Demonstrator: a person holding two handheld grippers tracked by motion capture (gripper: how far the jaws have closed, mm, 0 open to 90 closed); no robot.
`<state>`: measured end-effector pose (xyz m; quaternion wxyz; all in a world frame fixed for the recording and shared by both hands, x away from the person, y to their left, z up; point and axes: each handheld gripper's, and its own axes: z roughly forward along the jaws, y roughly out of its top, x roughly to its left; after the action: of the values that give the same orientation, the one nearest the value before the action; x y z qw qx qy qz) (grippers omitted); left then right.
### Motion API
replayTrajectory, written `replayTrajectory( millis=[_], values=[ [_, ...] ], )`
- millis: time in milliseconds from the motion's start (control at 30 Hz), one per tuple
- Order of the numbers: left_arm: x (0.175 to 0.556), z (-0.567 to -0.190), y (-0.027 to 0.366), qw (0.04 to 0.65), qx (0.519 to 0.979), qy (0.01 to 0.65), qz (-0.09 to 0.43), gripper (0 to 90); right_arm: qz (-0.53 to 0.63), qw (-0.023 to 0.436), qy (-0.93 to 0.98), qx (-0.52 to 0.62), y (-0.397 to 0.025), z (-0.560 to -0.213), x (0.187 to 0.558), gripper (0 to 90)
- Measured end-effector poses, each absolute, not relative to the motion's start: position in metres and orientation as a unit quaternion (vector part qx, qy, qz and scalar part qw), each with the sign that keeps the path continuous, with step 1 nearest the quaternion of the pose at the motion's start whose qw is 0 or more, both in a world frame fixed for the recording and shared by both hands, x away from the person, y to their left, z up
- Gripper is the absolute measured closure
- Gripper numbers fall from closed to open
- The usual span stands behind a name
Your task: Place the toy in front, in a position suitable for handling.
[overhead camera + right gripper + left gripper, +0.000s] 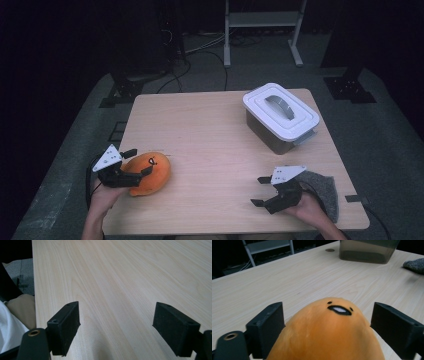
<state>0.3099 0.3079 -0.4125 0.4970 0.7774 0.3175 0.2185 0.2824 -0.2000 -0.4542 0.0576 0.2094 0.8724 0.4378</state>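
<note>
Between the left gripper (pixel 134 161) jaws sits a soft, rounded orange plush (pixel 150 172), seemingly unsqueezed.

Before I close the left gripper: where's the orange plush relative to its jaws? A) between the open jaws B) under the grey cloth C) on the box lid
A: the left gripper has its jaws apart on either side of the plush.

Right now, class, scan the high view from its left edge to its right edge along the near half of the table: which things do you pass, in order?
left gripper → orange plush toy → right gripper → grey cloth
</note>
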Motion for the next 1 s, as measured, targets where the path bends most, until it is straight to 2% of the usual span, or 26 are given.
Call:
replayTrajectory(
  millis=[67, 133, 433, 800, 1000],
  values=[
    [0.311, -0.416, 0.308, 0.493, 0.78, 0.32, 0.213, 14.6, 0.438, 0.058, 0.873, 0.209, -0.2, -0.454, 0.282, 20.0],
    [0.312, -0.42, 0.309, 0.49, 0.786, 0.316, 0.205, 20.6, 0.437, 0.059, 0.873, 0.209, -0.2, -0.454, 0.282, 19.9],
    [0.315, -0.432, 0.308, 0.489, 0.787, 0.32, 0.199, 28.4, 0.436, 0.061, 0.874, 0.207, -0.199, -0.454, 0.282, 19.9],
    [0.316, -0.434, 0.305, 0.475, 0.787, 0.327, 0.219, 47.9, 0.434, 0.061, 0.874, 0.208, -0.199, -0.455, 0.283, 20.0],
    [0.318, -0.43, 0.305, 0.464, 0.786, 0.341, 0.223, 52.6, 0.436, 0.06, 0.874, 0.207, -0.199, -0.454, 0.282, 20.0]
  ],
)
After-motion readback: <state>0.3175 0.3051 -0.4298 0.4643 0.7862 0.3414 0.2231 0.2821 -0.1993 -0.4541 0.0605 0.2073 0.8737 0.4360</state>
